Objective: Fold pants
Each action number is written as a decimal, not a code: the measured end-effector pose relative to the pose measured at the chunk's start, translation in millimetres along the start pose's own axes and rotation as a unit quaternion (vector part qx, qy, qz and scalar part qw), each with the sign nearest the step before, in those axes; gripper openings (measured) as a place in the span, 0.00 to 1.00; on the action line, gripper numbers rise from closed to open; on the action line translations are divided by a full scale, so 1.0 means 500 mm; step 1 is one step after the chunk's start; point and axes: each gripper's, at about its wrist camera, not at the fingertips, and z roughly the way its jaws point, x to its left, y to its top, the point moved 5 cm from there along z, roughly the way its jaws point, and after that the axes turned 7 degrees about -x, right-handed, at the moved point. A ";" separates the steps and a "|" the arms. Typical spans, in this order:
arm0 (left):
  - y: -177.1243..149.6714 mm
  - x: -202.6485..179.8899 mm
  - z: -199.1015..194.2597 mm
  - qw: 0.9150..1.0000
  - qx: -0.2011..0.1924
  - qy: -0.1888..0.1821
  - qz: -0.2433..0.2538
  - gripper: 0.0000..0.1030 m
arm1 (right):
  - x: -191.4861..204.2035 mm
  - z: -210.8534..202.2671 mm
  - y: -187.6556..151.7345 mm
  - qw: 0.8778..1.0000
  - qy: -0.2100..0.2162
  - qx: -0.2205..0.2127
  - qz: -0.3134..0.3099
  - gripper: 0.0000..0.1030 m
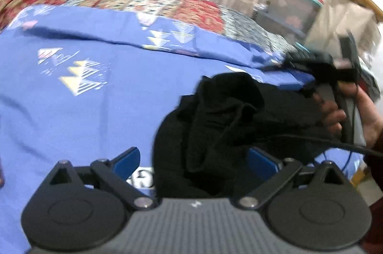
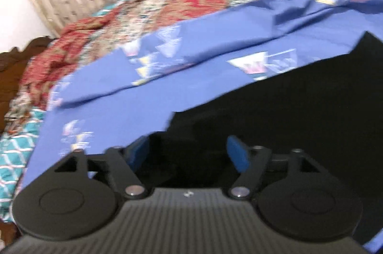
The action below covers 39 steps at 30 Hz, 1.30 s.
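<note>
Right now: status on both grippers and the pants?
Left gripper open, bunched black pants between its fingers. Right gripper open over the pants' flat part. Pants unfolded on blue bedsheet. A cable crosses the pants.

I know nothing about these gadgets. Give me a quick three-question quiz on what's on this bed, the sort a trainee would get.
1. True or false: the black pants already lie flat and neatly folded.
2. What does the bunched cloth rest on? A) a wooden floor B) a blue patterned sheet C) a tiled counter
3. Fill in: the fingers of the left hand-held gripper stand ____, with cloth between them.

Key: 1 false, they are crumpled in a heap. 2 B. 3 apart. The right hand-held gripper is open over cloth too.
</note>
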 end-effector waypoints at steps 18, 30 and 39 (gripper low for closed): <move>0.033 0.220 -0.098 0.980 -0.107 0.110 -0.125 0.07 | 0.551 0.272 0.076 0.970 0.115 0.024 -0.214 0.12; -0.055 0.392 -0.118 0.943 -0.061 0.166 -0.281 0.46 | 0.596 0.440 -0.091 0.942 0.107 0.099 -0.302 0.51; -0.037 0.315 -0.025 0.955 -0.001 0.070 -0.288 0.85 | 0.444 0.176 -0.077 0.948 0.222 0.090 -0.209 0.51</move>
